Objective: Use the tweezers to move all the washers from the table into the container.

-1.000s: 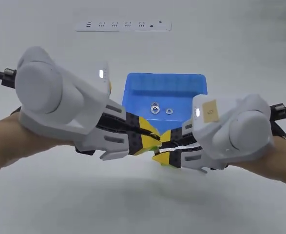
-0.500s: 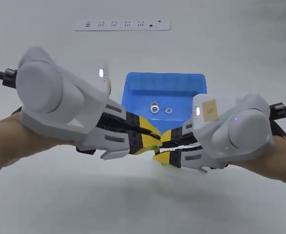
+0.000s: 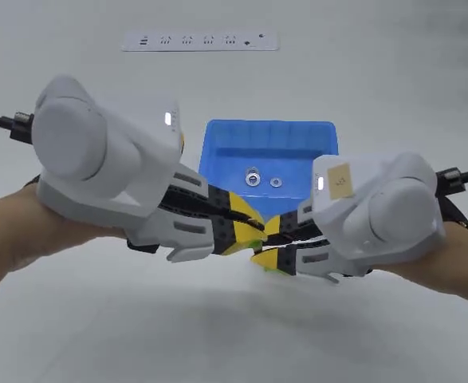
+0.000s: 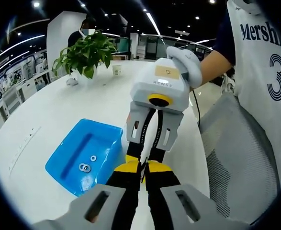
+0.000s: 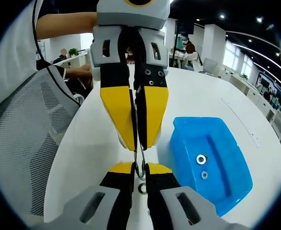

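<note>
Both grippers meet tip to tip just in front of the container. The left gripper (image 3: 251, 226) and the right gripper (image 3: 272, 239) each have their yellow-tipped jaws pinched almost closed on one pair of thin metal tweezers (image 5: 139, 157), which runs between them. One washer (image 5: 142, 188) lies on the white table (image 3: 377, 80) just beneath the right gripper's jaws. One blue container (image 3: 218, 159) sits just behind, holding two washers (image 3: 253, 177) close together near its middle. The larger may be two stacked, but it is too small to tell. One white power strip (image 3: 200, 40) lies well beyond.
</note>
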{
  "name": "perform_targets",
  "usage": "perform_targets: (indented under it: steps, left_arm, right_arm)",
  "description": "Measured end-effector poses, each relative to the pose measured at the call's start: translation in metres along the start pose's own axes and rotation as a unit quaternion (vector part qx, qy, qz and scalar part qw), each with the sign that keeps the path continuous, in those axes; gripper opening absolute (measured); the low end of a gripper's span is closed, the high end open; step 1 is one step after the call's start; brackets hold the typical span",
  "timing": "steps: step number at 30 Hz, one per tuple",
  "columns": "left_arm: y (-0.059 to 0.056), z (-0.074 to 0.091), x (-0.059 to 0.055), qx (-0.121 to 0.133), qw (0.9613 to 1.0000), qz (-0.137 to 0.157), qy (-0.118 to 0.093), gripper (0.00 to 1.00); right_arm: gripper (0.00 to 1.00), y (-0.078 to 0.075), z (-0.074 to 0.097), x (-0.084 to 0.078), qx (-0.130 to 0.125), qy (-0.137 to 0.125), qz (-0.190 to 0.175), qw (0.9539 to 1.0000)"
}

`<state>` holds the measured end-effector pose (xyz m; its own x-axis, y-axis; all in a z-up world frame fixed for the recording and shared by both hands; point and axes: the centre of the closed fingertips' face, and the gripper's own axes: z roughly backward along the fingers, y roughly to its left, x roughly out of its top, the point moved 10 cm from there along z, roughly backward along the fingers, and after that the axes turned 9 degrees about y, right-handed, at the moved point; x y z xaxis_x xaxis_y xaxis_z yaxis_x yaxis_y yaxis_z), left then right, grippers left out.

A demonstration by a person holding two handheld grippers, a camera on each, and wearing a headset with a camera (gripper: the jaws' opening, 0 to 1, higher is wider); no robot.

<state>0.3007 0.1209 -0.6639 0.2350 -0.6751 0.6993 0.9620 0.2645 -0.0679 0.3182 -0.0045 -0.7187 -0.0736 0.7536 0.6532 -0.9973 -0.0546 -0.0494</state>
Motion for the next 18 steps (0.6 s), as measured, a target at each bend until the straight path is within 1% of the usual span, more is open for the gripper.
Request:
perform_targets:
  steps: [5, 7, 10, 13, 15, 17, 18]
  left_arm:
    - [-0.005, 0.003, 0.0, -0.001, 1.0, -0.002, 0.004, 0.07]
    - [-0.007, 0.006, 0.001, -0.002, 1.0, -0.001, 0.003, 0.07]
    - [-0.009, 0.012, 0.003, -0.002, 1.0, 0.001, -0.005, 0.07]
    - [-0.01, 0.02, 0.009, 0.001, 0.9999, -0.004, -0.012, 0.07]
    - [-0.01, 0.026, 0.015, 0.009, 0.9997, -0.009, -0.021, 0.07]
    - [-0.009, 0.03, 0.017, 0.018, 0.9993, -0.004, -0.033, 0.07]
    - [-0.009, 0.032, 0.018, 0.021, 0.9992, -0.004, -0.035, 0.07]
  right_arm:
    - [0.1, 0.006, 0.001, 0.003, 0.002, 0.004, 0.004, 1.0]
    - [0.1, 0.008, 0.003, 0.005, 0.003, 0.004, 0.004, 1.0]
    - [0.1, 0.01, 0.008, 0.008, 0.001, 0.0, 0.005, 1.0]
    - [0.1, 0.009, 0.016, 0.014, -0.007, -0.009, 0.012, 0.9999]
    - [0.1, 0.007, 0.022, 0.019, -0.014, -0.017, 0.013, 0.9997]
    - [0.1, 0.004, 0.026, 0.024, -0.02, -0.02, 0.014, 0.9995]
    - [0.1, 0.003, 0.028, 0.025, -0.024, -0.02, 0.019, 0.9993]
